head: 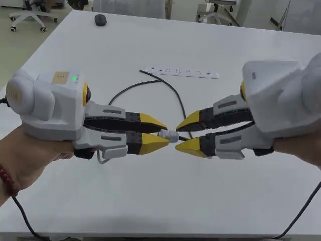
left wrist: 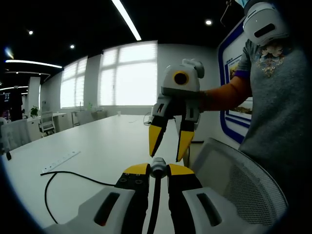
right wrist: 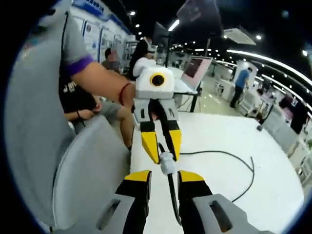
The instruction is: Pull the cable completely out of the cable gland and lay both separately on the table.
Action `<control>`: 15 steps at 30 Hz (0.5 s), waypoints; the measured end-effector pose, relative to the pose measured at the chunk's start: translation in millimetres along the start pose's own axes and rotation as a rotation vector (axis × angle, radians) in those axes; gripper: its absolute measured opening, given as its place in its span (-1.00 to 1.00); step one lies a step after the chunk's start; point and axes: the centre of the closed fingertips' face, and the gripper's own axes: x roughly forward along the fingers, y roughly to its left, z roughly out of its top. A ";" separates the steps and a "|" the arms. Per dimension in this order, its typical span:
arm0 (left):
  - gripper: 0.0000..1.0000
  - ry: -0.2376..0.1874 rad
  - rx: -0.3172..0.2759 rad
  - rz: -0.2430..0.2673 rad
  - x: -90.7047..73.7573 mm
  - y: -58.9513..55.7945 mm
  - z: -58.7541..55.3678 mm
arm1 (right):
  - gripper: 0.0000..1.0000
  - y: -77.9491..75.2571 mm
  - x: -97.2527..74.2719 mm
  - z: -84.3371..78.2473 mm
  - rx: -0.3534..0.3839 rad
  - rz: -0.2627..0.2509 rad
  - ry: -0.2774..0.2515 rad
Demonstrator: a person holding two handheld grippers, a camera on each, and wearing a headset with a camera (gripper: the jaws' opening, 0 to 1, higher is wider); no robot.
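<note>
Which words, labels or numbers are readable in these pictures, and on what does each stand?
None is readable.
Tan sticker on the left hand-held gripper: too small.
Marks on the power strip: blurred.
Wall poster: blurred.
Cable gland: no print seen.

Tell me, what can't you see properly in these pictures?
- Head view: how much cable sits inside the cable gland; the left gripper has its yellow jaws over it.
- Head view: markings on the power strip, too small.
- Head view: the dark object at the far end of the table, too small to name.
</note>
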 end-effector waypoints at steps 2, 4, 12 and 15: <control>-0.72 0.008 0.019 -0.006 -0.3 -1.6 0.3 | -0.62 0.3 -2.9 4.7 0.100 0.051 -0.063; -0.72 0.006 0.033 -0.020 -0.1 -5.3 2.0 | -0.61 -4.1 -4.2 4.5 0.251 0.075 -0.093; -0.72 0.013 0.077 -0.063 0.5 -16.1 1.8 | -0.59 6.5 -0.7 -6.3 0.605 0.307 -0.173; -0.72 0.008 0.083 -0.071 -0.3 -18.6 2.7 | -0.63 4.7 1.4 -2.5 0.712 0.346 -0.223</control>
